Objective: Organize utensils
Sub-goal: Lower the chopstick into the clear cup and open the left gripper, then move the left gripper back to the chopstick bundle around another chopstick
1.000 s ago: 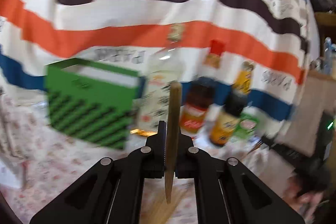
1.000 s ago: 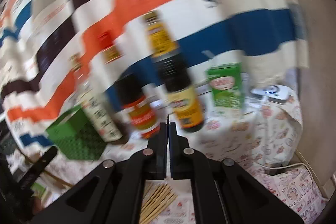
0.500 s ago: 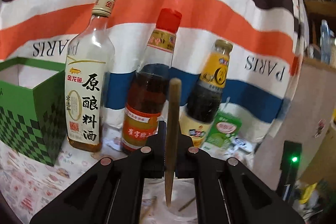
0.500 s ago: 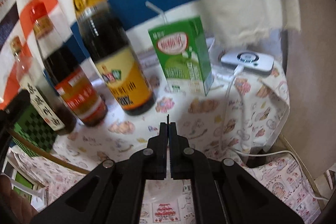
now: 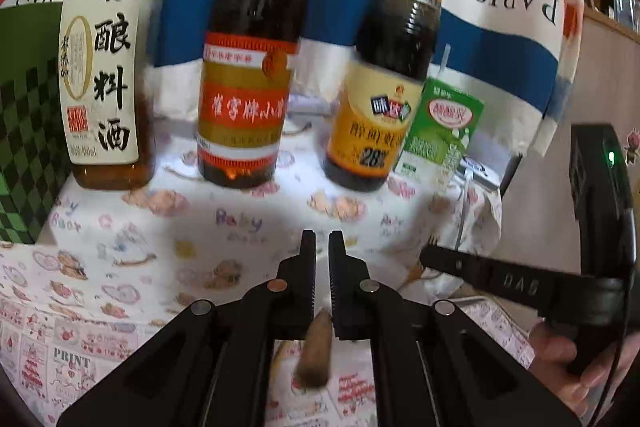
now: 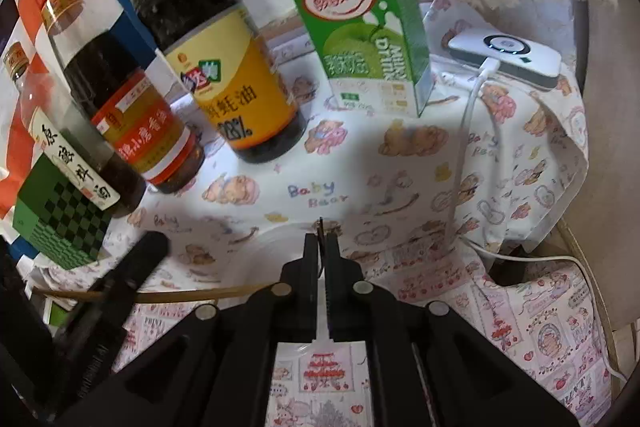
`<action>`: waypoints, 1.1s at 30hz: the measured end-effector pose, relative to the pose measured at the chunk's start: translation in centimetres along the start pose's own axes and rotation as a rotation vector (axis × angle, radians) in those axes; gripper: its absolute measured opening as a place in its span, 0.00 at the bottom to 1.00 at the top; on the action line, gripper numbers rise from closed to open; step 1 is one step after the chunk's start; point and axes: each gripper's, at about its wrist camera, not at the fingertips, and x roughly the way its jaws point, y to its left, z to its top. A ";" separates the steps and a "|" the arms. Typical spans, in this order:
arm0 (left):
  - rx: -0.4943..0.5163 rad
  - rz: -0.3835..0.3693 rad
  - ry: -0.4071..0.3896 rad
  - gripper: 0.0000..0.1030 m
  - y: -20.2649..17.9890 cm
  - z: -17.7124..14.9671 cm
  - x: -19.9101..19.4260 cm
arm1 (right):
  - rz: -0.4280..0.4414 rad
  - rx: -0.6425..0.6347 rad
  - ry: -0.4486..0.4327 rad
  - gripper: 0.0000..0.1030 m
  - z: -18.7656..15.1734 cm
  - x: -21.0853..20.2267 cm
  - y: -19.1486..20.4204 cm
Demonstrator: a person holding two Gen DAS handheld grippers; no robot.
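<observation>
My left gripper is shut on a wooden chopstick, which sits low between the pads with its blunt end towards the camera. From the right wrist, that chopstick runs level across the left gripper. The jaws of my right gripper are opening a hair, still pressing a thin strip whose dark tip pokes out in front. A faint clear rim lies on the cloth just under them. In the left wrist view, a hand carries the right gripper at the right.
Three sauce bottles stand in a row on the patterned tablecloth, with a green milk carton to their right. A green checked box stands left. A white power bank with its cable lies far right, near the table edge.
Both grippers have come down and closer to the bottles. The chopstick, upright between the left fingers before, now sits low and tipped towards the camera. The right gripper has entered the left wrist view.
</observation>
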 end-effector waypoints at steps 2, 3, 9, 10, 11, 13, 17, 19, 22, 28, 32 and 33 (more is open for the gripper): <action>0.005 0.012 -0.020 0.06 0.2 -0.2 -1.1 | 0.001 -0.010 -0.011 0.07 0.1 -0.2 0.2; 0.002 0.024 -0.046 0.15 0.3 -0.2 -1.9 | 0.002 -0.015 -0.019 0.09 0.1 -0.5 0.2; -0.013 0.066 -0.115 0.51 1.6 0.4 -6.4 | 0.036 -0.018 -0.066 0.29 0.4 -2.7 1.1; -0.016 0.083 -0.124 0.53 1.8 0.4 -7.2 | 0.045 -0.022 -0.073 0.32 0.4 -3.1 1.4; -0.018 0.098 -0.136 0.57 2.1 0.4 -8.2 | 0.055 -0.029 -0.080 0.34 0.3 -3.5 1.8; -0.015 0.142 -0.169 0.63 2.6 0.1 -10.1 | 0.067 -0.058 -0.093 0.36 0.1 -4.3 2.8; 0.019 0.271 -0.230 0.79 3.8 -1.4 -13.8 | 0.085 -0.110 -0.113 0.42 -0.8 -5.3 4.8; 0.021 0.323 -0.262 0.83 4.8 -2.7 -15.6 | 0.101 -0.133 -0.108 0.43 -1.3 -5.6 5.8; -0.026 0.355 -0.267 0.86 6.7 -4.6 -17.1 | 0.113 -0.183 -0.104 0.46 -2.3 -5.8 7.5; -0.064 0.425 -0.227 0.86 9.9 -7.7 -17.9 | 0.097 -0.273 -0.120 0.50 -4.5 -6.2 10.6; -0.139 0.426 -0.179 0.86 11.8 -8.2 -17.3 | 0.098 -0.309 -0.101 0.53 -5.9 -5.9 12.1; -0.162 0.425 -0.167 0.86 12.2 -8.4 -17.2 | 0.094 -0.320 -0.093 0.53 -6.2 -5.7 12.5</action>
